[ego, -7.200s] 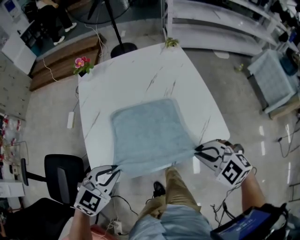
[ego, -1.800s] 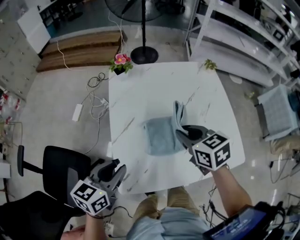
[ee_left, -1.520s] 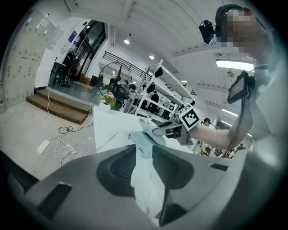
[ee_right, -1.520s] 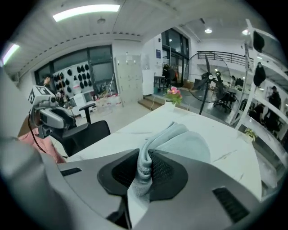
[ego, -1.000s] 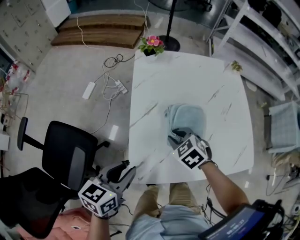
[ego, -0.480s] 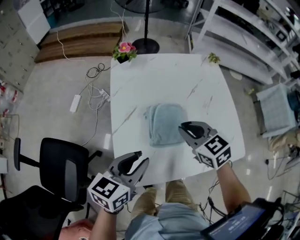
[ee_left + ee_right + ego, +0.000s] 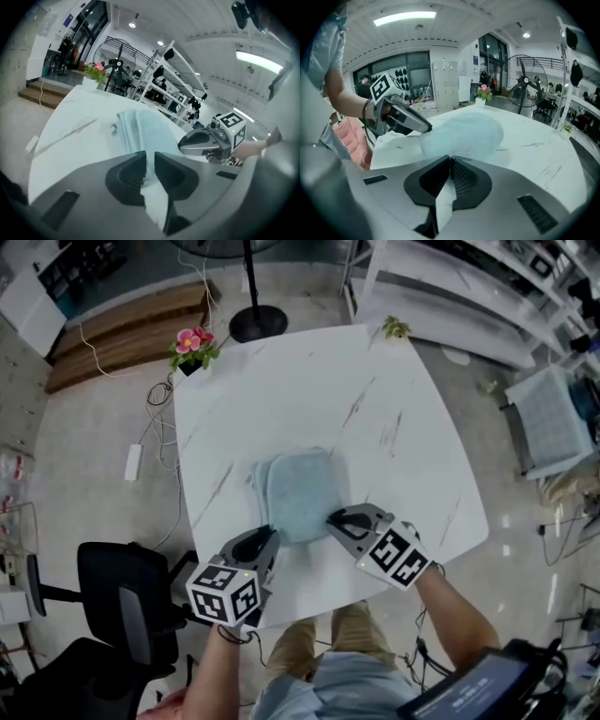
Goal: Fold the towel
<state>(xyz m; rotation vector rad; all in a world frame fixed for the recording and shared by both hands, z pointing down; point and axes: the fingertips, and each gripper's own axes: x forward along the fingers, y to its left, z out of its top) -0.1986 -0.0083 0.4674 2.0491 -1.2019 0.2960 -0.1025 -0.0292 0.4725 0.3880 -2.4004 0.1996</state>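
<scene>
A light blue towel [image 7: 298,488] lies folded into a small rectangle near the front of the white marble table [image 7: 375,409]. My left gripper [image 7: 270,532] is at its near left corner. Its jaws are closing with a narrow gap left, and the towel [image 7: 150,129] edge sits right at the tips [image 7: 148,157]; I cannot tell if any cloth is between them. My right gripper [image 7: 331,518] is at the near right corner, jaws closing and almost meeting [image 7: 450,160], nothing visible between them. The towel [image 7: 464,133] lies just beyond those tips.
A pink flower pot [image 7: 190,341] stands at the table's far left corner and a small plant [image 7: 396,329] at the far right one. A fan stand [image 7: 258,322] and shelving [image 7: 450,287] are behind, and a black office chair [image 7: 122,596] at the near left.
The towel went from spread flat to folded small. The right gripper let go of it, and both grippers have come in to its near edge with narrower jaws.
</scene>
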